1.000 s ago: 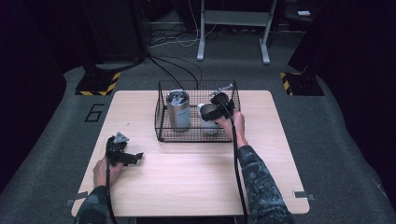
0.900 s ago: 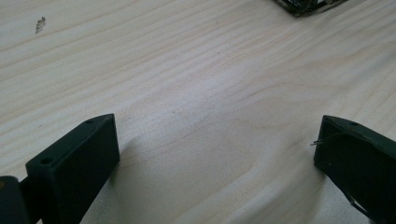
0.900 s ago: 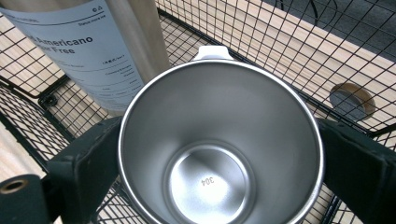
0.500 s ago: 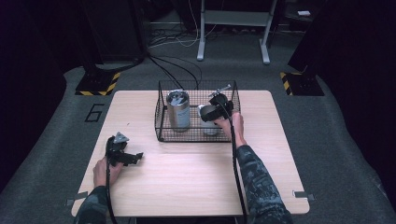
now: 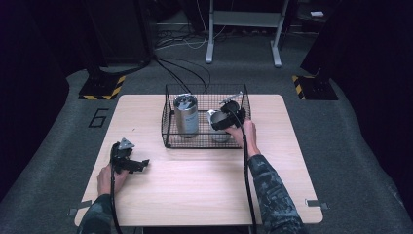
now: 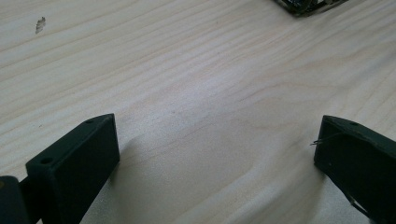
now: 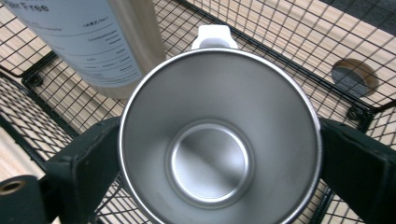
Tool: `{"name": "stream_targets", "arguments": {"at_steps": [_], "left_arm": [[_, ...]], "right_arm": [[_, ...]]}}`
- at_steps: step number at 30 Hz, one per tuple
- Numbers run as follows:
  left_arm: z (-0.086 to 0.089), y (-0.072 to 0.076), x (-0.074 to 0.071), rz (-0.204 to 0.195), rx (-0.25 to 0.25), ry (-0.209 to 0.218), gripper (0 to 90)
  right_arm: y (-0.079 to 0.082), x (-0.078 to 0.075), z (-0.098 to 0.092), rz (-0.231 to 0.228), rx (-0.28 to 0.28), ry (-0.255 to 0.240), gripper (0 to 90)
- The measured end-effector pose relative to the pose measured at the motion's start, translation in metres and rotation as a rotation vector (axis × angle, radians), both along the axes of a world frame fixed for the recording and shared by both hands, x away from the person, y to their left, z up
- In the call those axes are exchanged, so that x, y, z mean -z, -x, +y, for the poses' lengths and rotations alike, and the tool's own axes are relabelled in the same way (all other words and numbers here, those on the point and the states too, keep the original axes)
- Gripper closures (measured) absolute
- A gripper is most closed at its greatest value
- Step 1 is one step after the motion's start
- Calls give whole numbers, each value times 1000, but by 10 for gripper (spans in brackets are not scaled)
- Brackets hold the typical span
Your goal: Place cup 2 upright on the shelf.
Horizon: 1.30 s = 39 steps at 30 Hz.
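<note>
Steel cup (image 7: 219, 135), thin-walled, rigid and probably light, stands in my wire basket (image 5: 168, 117), at 3 o'clock of the tall canister (image 5: 186, 115); my right hand-held gripper (image 7: 219, 154) pinches its slick rim sides, so I'd grip firmly. Left hand-held gripper (image 6: 219, 158) rests spread on the table (image 6: 196, 84)

steel cup (image 7: 219, 140), upright, empty; inside wire basket (image 7: 289, 32)

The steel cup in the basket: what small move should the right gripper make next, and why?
Probably lift it straight up. The right gripper has its jaws on both sides of the steel cup, which stands in the wire basket close to the tall can; a straight lift should avoid the can and the basket wall.
</note>
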<state>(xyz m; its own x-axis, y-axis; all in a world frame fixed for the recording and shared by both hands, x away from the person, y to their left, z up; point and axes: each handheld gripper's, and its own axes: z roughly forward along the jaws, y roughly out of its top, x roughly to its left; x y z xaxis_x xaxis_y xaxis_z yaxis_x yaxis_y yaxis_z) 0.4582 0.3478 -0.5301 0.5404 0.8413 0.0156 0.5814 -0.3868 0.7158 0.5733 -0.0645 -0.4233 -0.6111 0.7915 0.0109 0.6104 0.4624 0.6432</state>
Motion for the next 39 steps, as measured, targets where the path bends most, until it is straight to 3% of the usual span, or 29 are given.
{"name": "stream_targets", "arguments": {"at_steps": [8, 10, 17, 21, 29, 33, 37, 39], "left_arm": [[0, 0, 0, -3, -1, 2, 0], [0, 0, 0, -6, -3, 3, 0], [0, 0, 0, -3, -2, 0, 0], [0, 0, 0, -1, 0, 1, 0], [0, 0, 1, -7, -3, 4, 0], [0, 0, 0, -1, -1, 1, 0], [0, 0, 0, 0, -1, 1, 0], [0, 0, 0, 0, -1, 1, 0]], "right_arm": [[0, -1, 0, 6, 3, 17, 0], [2, -5, -3, -7, 0, -6, 0], [13, -25, -7, -74, -31, -16, 0], [18, -32, -8, -88, -45, -9, 0], [43, -53, -23, -133, -82, -33, 0], [66, -66, -35, -159, -105, -55, 0], [79, -70, -42, -182, -123, -53, 0], [95, -71, -49, -196, -123, -51, 0]]}}
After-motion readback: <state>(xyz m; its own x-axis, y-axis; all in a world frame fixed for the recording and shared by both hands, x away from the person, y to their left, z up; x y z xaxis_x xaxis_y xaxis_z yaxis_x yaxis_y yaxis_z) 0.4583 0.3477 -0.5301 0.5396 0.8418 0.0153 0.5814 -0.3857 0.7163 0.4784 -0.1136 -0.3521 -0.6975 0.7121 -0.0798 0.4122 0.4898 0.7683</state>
